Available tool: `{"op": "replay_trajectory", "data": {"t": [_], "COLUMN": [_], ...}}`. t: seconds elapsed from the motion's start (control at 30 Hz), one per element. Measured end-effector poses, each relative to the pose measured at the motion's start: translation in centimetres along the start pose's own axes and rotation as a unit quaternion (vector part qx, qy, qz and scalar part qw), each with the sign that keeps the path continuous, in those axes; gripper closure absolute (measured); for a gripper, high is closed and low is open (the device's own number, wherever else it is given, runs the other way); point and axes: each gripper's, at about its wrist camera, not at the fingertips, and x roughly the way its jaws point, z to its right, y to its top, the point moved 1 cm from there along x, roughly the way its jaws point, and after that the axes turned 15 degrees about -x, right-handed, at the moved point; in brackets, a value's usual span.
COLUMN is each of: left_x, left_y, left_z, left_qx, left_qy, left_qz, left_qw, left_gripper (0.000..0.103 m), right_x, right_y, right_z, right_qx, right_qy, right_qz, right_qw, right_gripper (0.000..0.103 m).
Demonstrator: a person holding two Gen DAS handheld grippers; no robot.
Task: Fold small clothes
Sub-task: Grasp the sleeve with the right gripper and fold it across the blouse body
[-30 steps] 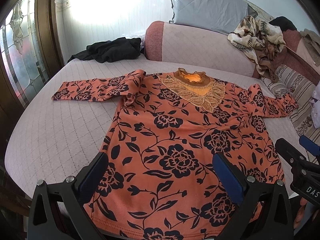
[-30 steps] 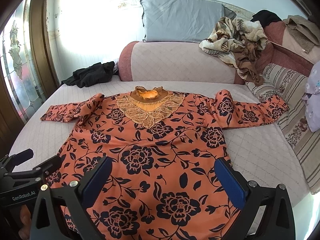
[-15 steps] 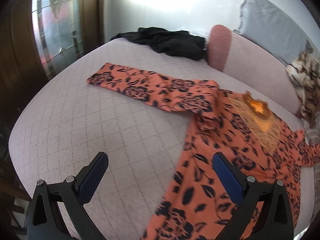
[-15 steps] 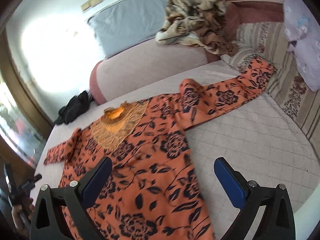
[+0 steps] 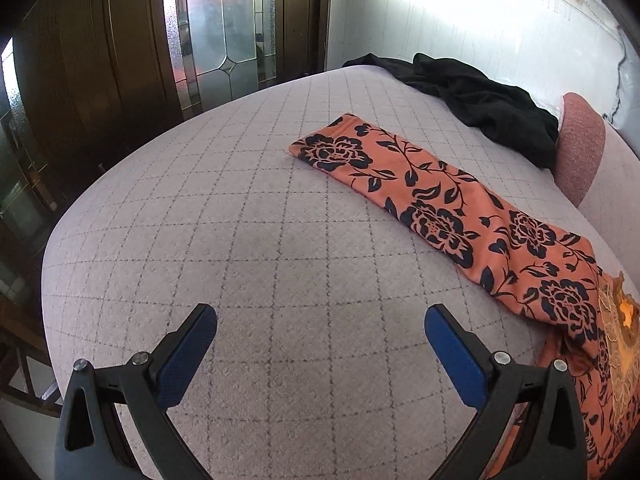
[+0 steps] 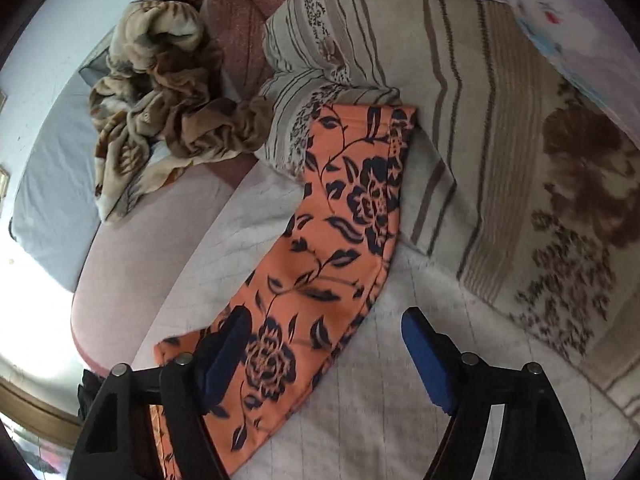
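Observation:
An orange top with black flowers lies spread flat on the quilted bed. In the left wrist view its one sleeve [image 5: 440, 200] stretches away toward the far left, with the lace collar [image 5: 618, 320] at the right edge. My left gripper [image 5: 320, 344] is open and empty above bare quilt, short of that sleeve. In the right wrist view the other sleeve [image 6: 320, 264] runs up to a striped pillow. My right gripper [image 6: 324, 344] is open and empty, its left finger over the sleeve's near part.
A black garment [image 5: 480, 100] lies at the far corner of the bed [image 5: 240, 220] by a pink bolster [image 5: 580, 148]. A wooden door with glass panels [image 5: 216, 32] stands beyond the bed's left edge. Striped pillows [image 6: 480, 120] and a crumpled brown blanket [image 6: 160, 92] lie behind the right sleeve.
Both grippers have swung outward from the body of the top: the left one toward the left sleeve, the right one toward the right sleeve. Both stayed open.

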Motion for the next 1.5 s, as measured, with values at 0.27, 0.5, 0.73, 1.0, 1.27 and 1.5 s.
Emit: {"op": "replay_trajectory", "data": {"t": [0.27,0.5,0.73,1.0,1.27,1.5], "left_x": [1.0,1.2,-0.1,-1.7,-1.7,-2.2], "left_y": [-0.6,-0.6,-0.4,0.1,0.5,0.6], "left_z": [0.9,0.9,0.7,0.0,-0.8,-0.5], "left_qx": [0.015,0.014,0.002,-0.016,-0.031,-0.033], "left_qy": [0.0,-0.007,-0.036,-0.068,-0.084,-0.101], "left_qz": [-0.014,-0.021,-0.016,-0.013,-0.024,-0.025], "left_qw": [0.9998,0.9996,0.9992,0.9974,0.9957,0.9941], "left_gripper": [0.0,0.0,0.0,0.0,0.0,0.0], "right_x": [5.4,6.1,-2.6,-13.0,-3.2,1.6], "right_y": [2.8,4.3,8.3,1.1,-21.7,-27.6], "right_z": [2.2,1.4,-8.9,-32.1,-46.6,-43.4], "right_qx": [0.018,-0.014,-0.156,-0.351,-0.424,-0.406], "right_qy": [-0.071,-0.097,-0.078,0.087,0.217,0.228], "right_qz": [-0.004,0.001,0.097,0.17,-0.022,-0.131], "right_qw": [0.997,0.995,0.98,0.917,0.879,0.875], "right_gripper": [0.053,0.097,0.097,0.097,0.059,0.017]}}
